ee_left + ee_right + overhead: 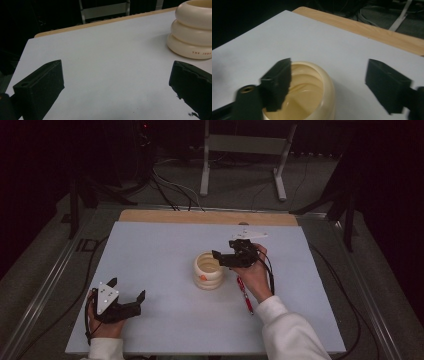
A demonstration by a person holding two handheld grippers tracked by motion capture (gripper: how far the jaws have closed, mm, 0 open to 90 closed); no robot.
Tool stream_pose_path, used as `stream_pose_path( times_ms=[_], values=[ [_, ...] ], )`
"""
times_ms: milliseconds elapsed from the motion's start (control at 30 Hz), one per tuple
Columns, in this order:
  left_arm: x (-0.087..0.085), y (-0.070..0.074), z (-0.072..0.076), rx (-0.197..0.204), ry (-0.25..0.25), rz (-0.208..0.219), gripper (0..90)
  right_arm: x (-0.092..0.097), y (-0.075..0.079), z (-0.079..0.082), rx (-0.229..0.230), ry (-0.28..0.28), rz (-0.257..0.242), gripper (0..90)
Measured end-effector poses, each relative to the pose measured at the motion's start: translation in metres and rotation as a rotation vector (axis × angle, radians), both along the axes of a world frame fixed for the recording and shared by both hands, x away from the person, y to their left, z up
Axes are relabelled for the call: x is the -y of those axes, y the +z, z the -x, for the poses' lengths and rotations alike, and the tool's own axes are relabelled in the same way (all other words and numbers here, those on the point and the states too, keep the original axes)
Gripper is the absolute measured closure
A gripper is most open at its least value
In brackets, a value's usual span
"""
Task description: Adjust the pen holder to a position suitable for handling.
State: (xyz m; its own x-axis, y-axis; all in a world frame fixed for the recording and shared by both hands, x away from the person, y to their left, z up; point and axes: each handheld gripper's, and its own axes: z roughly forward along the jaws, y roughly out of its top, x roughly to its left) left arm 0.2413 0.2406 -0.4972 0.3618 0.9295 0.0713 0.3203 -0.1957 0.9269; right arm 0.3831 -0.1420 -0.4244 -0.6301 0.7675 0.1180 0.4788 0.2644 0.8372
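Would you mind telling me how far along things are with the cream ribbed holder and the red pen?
Nothing looks done: the cream ribbed holder appears empty in the right gripper view. In hand: the right gripper hovers open over its rim. The red pen lies on the white table, ungrasped. The left gripper rests open, apart.

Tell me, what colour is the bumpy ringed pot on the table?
The pot is cream, with tiny red lettering near its base. It shows best in the left gripper view.
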Motion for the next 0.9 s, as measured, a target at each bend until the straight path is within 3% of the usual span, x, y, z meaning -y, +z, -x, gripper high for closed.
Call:
stream_pose_path(
  times_ms=[200,400,700,900],
  values=[
    [0.0,0.0,0.0,-0.003,-0.001,-0.001,0.3,0.003,0.0,0.006,0.024,-0.008,0.032,9.0],
    [0.0,-0.001,-0.001,-0.003,-0.001,-0.002,0.3,0.01,-0.003,0.011,0.03,-0.01,0.021,0.5],
    [0.001,-0.001,-0.001,-0.006,-0.001,-0.002,0.3,0.022,0.002,0.032,0.113,-0.02,0.054,0.5],
    [0.001,-0.001,-0.001,-0.007,-0.001,-0.003,0.3,0.04,0.002,0.048,0.171,0.001,0.018,0.6]
  ],
)
